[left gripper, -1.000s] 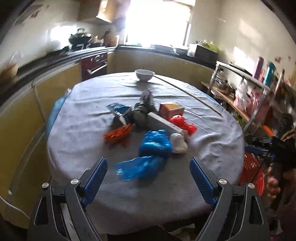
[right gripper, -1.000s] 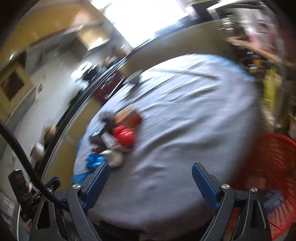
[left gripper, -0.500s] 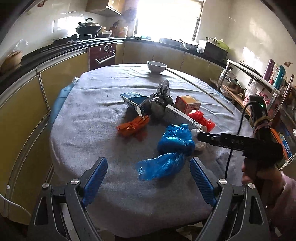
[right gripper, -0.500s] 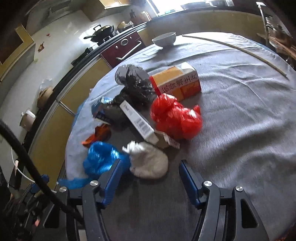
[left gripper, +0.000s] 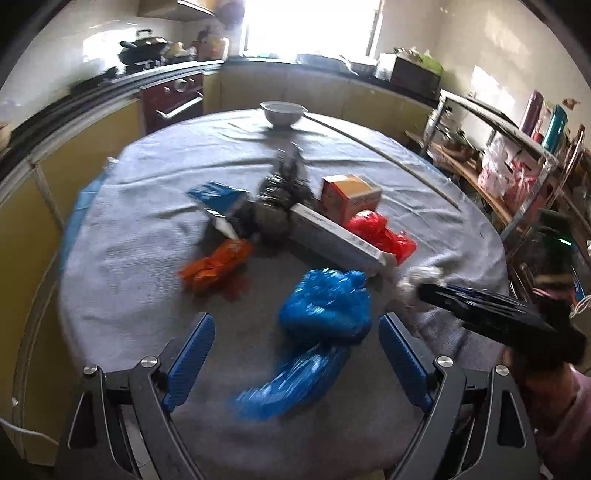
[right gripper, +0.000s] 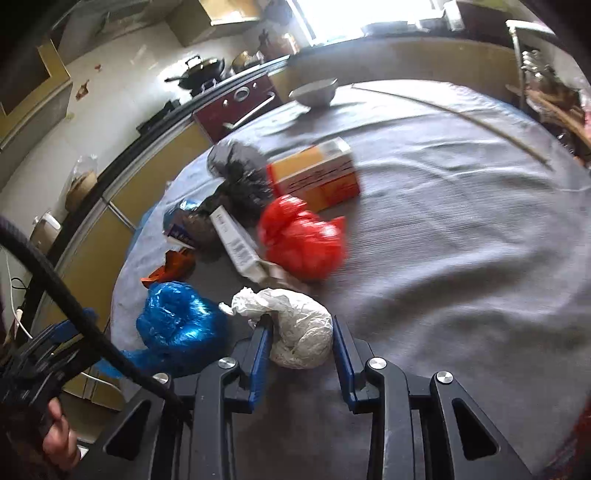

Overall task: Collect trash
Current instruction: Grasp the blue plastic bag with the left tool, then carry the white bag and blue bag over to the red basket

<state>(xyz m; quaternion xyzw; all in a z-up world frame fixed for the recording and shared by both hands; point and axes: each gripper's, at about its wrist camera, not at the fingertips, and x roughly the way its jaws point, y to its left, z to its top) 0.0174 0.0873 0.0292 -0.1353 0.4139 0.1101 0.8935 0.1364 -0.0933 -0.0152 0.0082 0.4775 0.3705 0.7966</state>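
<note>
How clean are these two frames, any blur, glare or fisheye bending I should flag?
Left wrist view: window blown out white, blue bag and orange wrapper smeared by motion, table edge bowed. Right wrist view: sharper on the white bag between the right gripper fingers; red bag and box blurred.

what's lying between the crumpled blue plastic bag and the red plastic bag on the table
In the right wrist view, a long white carton lies between the blue plastic bag and the red plastic bag, with the white crumpled bag nearer the camera.

White bag (left gripper: 419,277) mostly hidden behind right tongs (left gripper: 424,290).
</note>
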